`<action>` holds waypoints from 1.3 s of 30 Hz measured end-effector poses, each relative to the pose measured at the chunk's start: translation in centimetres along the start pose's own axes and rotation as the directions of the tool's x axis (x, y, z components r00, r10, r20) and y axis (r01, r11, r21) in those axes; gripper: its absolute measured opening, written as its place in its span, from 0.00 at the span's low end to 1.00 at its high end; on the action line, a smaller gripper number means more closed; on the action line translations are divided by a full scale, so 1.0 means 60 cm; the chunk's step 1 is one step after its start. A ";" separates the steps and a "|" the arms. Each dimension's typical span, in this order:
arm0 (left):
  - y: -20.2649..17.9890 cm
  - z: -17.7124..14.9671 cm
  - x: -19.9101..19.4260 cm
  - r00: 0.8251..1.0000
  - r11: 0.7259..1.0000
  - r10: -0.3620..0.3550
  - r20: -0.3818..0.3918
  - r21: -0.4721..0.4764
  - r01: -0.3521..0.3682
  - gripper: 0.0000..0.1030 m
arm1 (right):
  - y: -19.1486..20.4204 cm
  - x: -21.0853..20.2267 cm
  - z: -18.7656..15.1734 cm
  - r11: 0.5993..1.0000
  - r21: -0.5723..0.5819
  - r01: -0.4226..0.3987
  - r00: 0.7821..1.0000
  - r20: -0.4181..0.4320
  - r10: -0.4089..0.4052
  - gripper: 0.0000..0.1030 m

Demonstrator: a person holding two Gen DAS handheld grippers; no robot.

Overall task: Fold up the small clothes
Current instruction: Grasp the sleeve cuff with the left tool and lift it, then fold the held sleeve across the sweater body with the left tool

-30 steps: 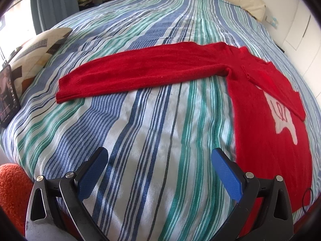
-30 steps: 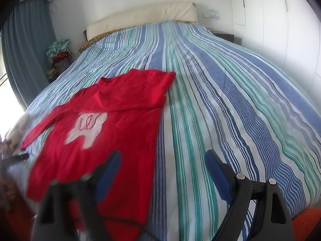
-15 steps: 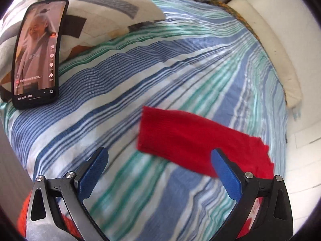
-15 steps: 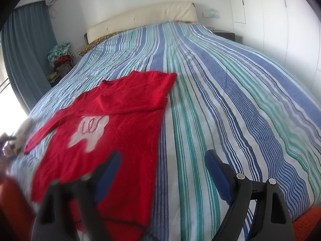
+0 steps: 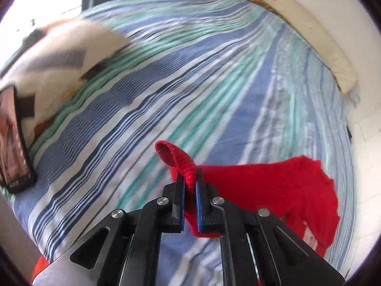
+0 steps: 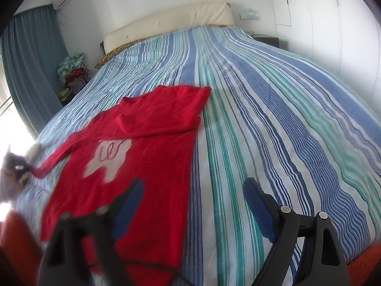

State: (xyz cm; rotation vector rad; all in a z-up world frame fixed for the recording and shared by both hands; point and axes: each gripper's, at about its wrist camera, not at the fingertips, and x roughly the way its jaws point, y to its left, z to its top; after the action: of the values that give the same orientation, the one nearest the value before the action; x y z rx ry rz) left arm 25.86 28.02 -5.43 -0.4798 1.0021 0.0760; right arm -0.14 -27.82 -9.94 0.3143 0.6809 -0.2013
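Note:
A small red sweater (image 6: 142, 157) with a white tooth patch lies flat on the striped bed (image 6: 273, 109). Its right sleeve is folded across the chest. My left gripper (image 5: 189, 183) is shut on the cuff of the left sleeve (image 5: 177, 159) and holds it lifted off the bed, with the sleeve trailing to the right. In the right wrist view the left gripper shows blurred at the far left edge (image 6: 21, 166) with the sleeve end. My right gripper (image 6: 193, 200) is open and empty above the sweater's lower right edge.
A patterned pillow (image 5: 54, 54) and a phone (image 5: 13, 138) with a lit screen lie at the bed's left side. A cream headboard cushion (image 6: 171, 21) is at the far end. A pile of clothes (image 6: 71, 71) sits beside the curtain. Orange carpet (image 6: 364, 269) lies below the bed.
My left gripper moved to the sleeve cuff, closed on it and lifted it off the bed. My right gripper stayed open and nearly still.

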 end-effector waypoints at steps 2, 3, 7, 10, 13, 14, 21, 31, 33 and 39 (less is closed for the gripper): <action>-0.111 0.028 -0.036 0.996 0.987 -0.072 0.046 0.150 0.065 0.05 | 0.001 0.003 0.000 1.000 0.004 -0.011 1.000 -0.005 0.011 0.82; -0.172 0.036 -0.052 0.992 0.969 -0.117 0.056 0.224 0.102 0.05 | 0.001 0.005 0.000 1.000 0.009 -0.018 1.000 -0.008 0.018 0.82; -0.397 0.023 -0.074 0.961 0.861 -0.275 0.032 0.452 0.231 0.05 | -0.004 0.011 0.002 0.999 0.036 -0.035 0.999 -0.013 0.036 0.82; -0.530 -0.032 -0.061 0.943 0.778 -0.333 -0.020 0.559 0.287 0.05 | -0.011 0.009 0.004 0.998 0.053 -0.041 0.999 -0.008 0.041 0.82; -0.624 -0.123 -0.022 0.941 0.703 -0.330 -0.073 0.646 0.297 0.25 | -0.019 0.005 0.006 0.997 0.072 -0.040 0.999 0.000 0.041 0.82; -0.639 -0.147 0.001 0.947 0.691 -0.305 -0.102 0.660 0.294 0.41 | -0.022 0.003 0.006 0.996 0.078 -0.040 0.999 0.002 0.040 0.82; -0.555 -0.190 0.061 0.971 0.759 -0.203 -0.128 0.606 0.239 0.77 | -0.038 -0.006 0.007 0.992 0.118 -0.049 0.999 0.017 0.047 0.82; -0.310 -0.203 0.106 0.996 0.768 0.013 -0.088 0.639 0.046 0.81 | -0.051 0.016 0.007 0.985 0.167 -0.052 0.998 -0.014 0.055 0.83; -0.320 -0.234 0.123 0.996 0.716 0.044 -0.076 0.697 0.022 0.81 | -0.049 0.018 0.006 0.986 0.162 -0.046 0.999 -0.018 0.050 0.83; -0.365 -0.235 0.172 0.992 0.761 0.114 0.060 0.637 -0.126 0.57 | -0.034 0.030 0.002 0.992 0.125 -0.019 0.999 -0.041 0.024 0.83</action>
State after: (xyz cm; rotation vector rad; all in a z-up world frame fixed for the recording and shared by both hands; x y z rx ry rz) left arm 26.43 0.92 -12.49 0.2201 0.9714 -0.1495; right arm 0.68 -29.93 -11.46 0.4462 0.7080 -0.2177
